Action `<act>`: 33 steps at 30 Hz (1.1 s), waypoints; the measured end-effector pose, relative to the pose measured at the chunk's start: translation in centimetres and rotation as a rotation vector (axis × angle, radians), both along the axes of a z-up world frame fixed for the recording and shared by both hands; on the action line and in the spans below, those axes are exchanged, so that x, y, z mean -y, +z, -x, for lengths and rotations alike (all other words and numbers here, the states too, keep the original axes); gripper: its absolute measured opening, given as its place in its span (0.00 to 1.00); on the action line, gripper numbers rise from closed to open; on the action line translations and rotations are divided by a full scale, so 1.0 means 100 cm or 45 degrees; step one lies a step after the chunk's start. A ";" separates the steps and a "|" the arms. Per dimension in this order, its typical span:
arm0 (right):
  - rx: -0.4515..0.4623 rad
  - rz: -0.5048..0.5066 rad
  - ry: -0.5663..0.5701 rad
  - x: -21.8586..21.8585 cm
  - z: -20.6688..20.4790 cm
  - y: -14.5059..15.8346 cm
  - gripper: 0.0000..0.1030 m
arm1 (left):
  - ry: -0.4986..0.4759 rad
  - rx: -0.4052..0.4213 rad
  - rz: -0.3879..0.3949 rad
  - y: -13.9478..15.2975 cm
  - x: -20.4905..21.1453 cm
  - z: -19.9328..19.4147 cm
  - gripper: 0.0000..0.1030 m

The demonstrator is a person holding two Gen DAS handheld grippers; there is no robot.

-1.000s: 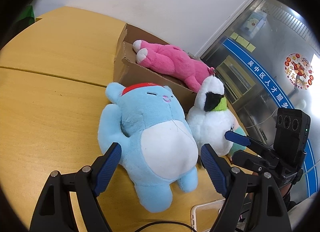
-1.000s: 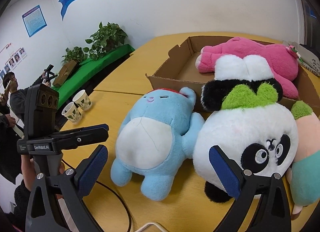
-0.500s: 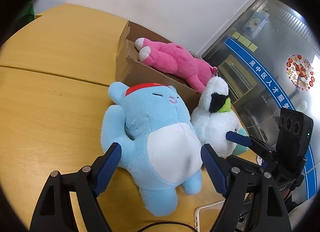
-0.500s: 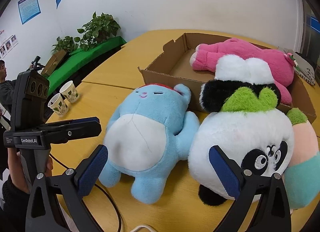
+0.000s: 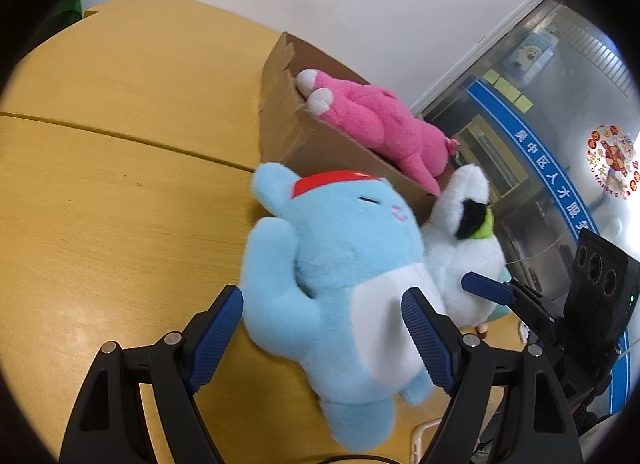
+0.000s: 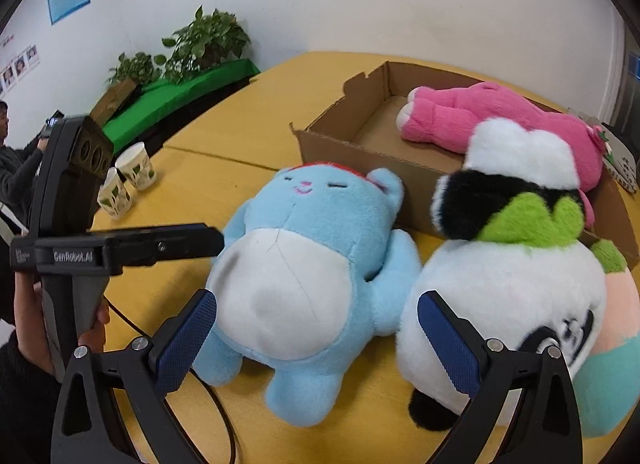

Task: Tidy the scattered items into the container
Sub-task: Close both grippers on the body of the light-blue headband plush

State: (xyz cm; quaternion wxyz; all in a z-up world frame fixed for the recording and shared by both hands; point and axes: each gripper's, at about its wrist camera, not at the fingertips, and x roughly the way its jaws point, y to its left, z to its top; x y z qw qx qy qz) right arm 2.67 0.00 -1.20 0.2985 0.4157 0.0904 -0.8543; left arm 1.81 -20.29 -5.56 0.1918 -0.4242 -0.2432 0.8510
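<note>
A light blue plush (image 5: 340, 264) (image 6: 304, 264) with a white belly and red cap lies on its back on the yellow table, just in front of a cardboard box (image 5: 288, 132) (image 6: 360, 148). A pink plush (image 5: 376, 124) (image 6: 500, 120) lies in the box. A white panda plush (image 5: 464, 240) (image 6: 508, 288) with a green tuft sits right of the blue one, beside a peach and teal plush (image 6: 612, 348). My left gripper (image 5: 324, 340) is open, its jaws astride the blue plush's body. My right gripper (image 6: 316, 340) is open over the blue plush's lower belly.
Two paper cups (image 6: 128, 180) stand on the table's left part. A black cable (image 6: 224, 416) and a phone corner (image 5: 420, 440) lie near the front edge. Potted plants (image 6: 200, 44) on a green bench stand beyond the table. A person (image 6: 16, 168) sits at far left.
Both grippers have moved forward towards the blue plush. The left gripper's jaws now reach around its body, and the right gripper has shifted left from the panda towards the blue plush.
</note>
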 end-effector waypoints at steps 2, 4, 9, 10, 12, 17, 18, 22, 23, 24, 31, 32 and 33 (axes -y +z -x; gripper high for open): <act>0.025 -0.037 0.014 0.008 0.004 -0.012 0.94 | -0.006 0.023 -0.015 -0.009 0.004 0.008 0.79; 0.043 -0.051 0.026 0.014 0.008 -0.022 0.92 | -0.007 0.038 -0.048 -0.016 0.008 0.014 0.79; 0.060 -0.045 0.074 0.023 0.009 -0.029 0.94 | 0.000 0.040 -0.102 -0.025 0.017 0.020 0.74; 0.064 -0.047 0.091 0.025 0.008 -0.031 0.94 | -0.010 0.035 -0.113 -0.025 0.017 0.019 0.69; 0.069 -0.055 0.138 0.028 0.003 -0.033 0.93 | -0.019 0.021 -0.123 -0.022 0.018 0.015 0.63; 0.106 0.020 0.225 0.031 -0.005 -0.031 0.90 | 0.010 0.013 -0.075 -0.012 0.028 -0.006 0.61; 0.116 0.039 0.246 0.032 -0.007 -0.031 0.90 | 0.015 0.010 -0.066 -0.011 0.031 -0.010 0.61; 0.143 0.117 0.330 0.038 -0.017 -0.028 0.90 | 0.030 0.018 -0.022 -0.011 0.045 -0.028 0.61; 0.138 0.141 0.328 0.037 -0.017 -0.027 0.90 | 0.036 0.028 -0.022 -0.012 0.049 -0.029 0.61; 0.130 0.165 0.311 0.034 -0.017 -0.025 0.90 | 0.042 0.036 -0.020 -0.014 0.054 -0.031 0.61; 0.152 0.202 0.096 0.003 0.004 -0.024 0.87 | 0.059 0.051 -0.031 -0.023 0.066 -0.019 0.64; 0.149 0.189 0.078 0.001 0.005 -0.025 0.85 | 0.049 0.062 -0.026 -0.025 0.065 -0.016 0.64; 0.146 0.176 0.059 -0.002 0.007 -0.025 0.85 | 0.037 0.079 -0.018 -0.030 0.063 -0.012 0.64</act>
